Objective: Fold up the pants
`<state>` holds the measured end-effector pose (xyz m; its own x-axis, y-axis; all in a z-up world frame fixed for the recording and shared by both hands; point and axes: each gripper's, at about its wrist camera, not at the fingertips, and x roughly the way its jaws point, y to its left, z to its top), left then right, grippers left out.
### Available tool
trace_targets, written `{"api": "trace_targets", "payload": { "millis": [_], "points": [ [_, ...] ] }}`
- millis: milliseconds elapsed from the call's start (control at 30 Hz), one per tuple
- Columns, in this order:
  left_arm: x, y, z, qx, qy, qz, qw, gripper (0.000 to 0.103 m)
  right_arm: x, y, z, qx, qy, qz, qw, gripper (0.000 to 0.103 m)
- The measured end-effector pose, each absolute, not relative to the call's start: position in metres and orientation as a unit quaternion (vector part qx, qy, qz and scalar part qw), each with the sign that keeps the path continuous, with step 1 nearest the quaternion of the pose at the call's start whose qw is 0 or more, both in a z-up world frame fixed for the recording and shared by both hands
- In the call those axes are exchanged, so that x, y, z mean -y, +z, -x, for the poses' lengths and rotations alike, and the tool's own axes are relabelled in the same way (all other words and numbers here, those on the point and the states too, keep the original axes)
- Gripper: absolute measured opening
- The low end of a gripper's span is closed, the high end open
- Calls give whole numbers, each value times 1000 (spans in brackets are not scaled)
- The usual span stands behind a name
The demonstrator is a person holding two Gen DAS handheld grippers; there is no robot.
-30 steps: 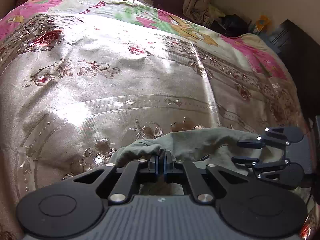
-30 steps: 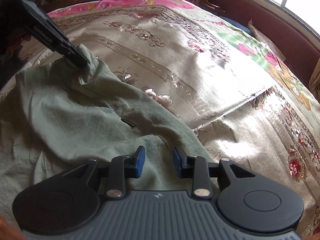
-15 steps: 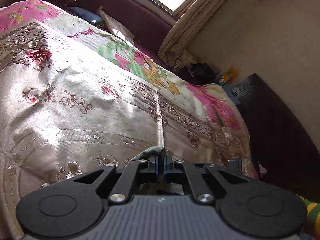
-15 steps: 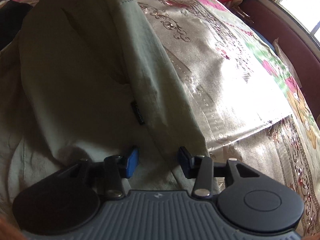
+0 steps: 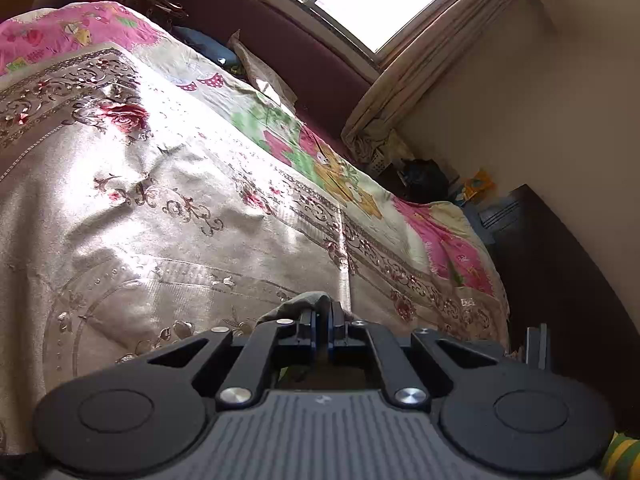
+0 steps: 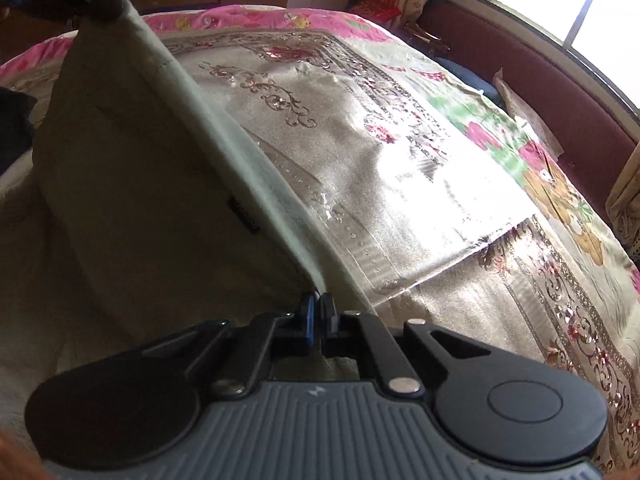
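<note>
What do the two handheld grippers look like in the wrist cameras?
Both look alike. The left gripper and right gripper have black linkage arms with silver pivot pins, blue-faced pads, round black side discs and a ribbed grey body bearing a small white logo. No cables or sleeves show.

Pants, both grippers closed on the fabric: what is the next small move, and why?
Probably lift both grippers a bit further and draw them apart. The right gripper, whose jaws have just closed, pinches the pants at their near edge, and the left gripper holds a far corner high. The edge between them runs taut, but the cloth below lies bunched on the bedspread.
</note>
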<state>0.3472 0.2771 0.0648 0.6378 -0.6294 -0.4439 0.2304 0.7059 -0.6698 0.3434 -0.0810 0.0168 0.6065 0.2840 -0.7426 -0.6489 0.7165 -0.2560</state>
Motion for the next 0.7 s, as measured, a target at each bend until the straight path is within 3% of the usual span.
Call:
{"api": "trace_targets", "payload": {
  "millis": [400,700],
  "points": [
    [-280,77,-266,-329,-245,272,871,21,101,92,-196,-291,297,219,883,2],
    [-284,31,-179,-369,-226,253,865,21,79,38,-93,-368,331,204,845,2]
  ]
}}
